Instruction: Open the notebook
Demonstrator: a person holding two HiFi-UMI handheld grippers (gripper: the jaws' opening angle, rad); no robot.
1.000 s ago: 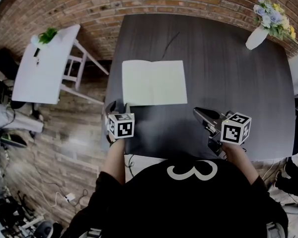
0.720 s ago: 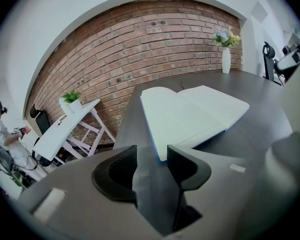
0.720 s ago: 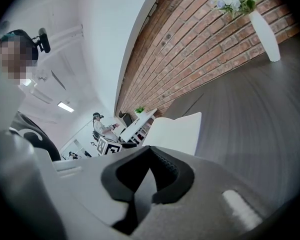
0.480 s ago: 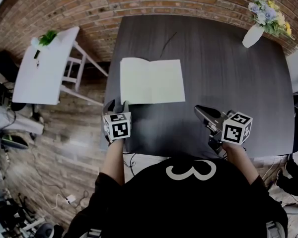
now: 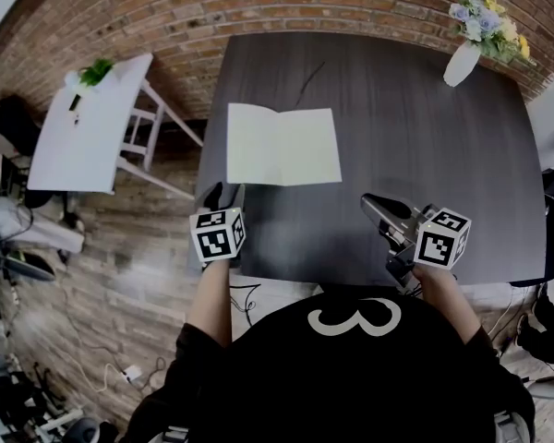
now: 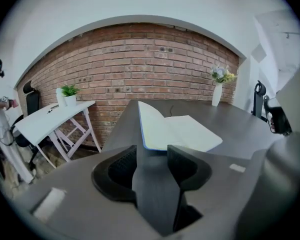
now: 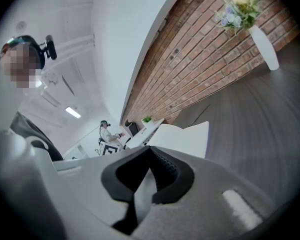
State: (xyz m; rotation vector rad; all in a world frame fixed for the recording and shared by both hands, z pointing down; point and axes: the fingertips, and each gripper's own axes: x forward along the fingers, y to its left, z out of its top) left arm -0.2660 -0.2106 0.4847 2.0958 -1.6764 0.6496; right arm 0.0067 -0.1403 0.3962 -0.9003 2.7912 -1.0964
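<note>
Head view shows the notebook point(image 5: 284, 144) lying open on the dark desk point(image 5: 425, 137), toward the left side, pale pages up and the fold running down the middle. As far as I can judge, the opening is already done.

My left gripper point(image 5: 221, 192) sits at the near left edge of the desk, just short of the notebook's near left corner and not touching it. In the left gripper view its jaws stand apart with only bare desk between them, so it holds nothing. The right gripper point(image 5: 374, 204) hovers over the near right part of the desk, well apart from the notebook. In the right gripper view its pads meet at the tips with nothing caught between them.

From the left gripper view the notebook point(image 6: 180, 131) looks thin, with a blue cover edge, and the left half rises off the desk while the right half lies flat. I judge it light and floppy: the leaves will bend rather than lift as a board, and the whole thing could slide on the smooth desk if pushed from the side. Paper creases easily, so a hard pinch on a single leaf is a risk.

If it needs handling, I would take the raised outer edge of the left half, cover and pages together, away from the fold. The right gripper could press down on the flat half to stop it skating.
</note>
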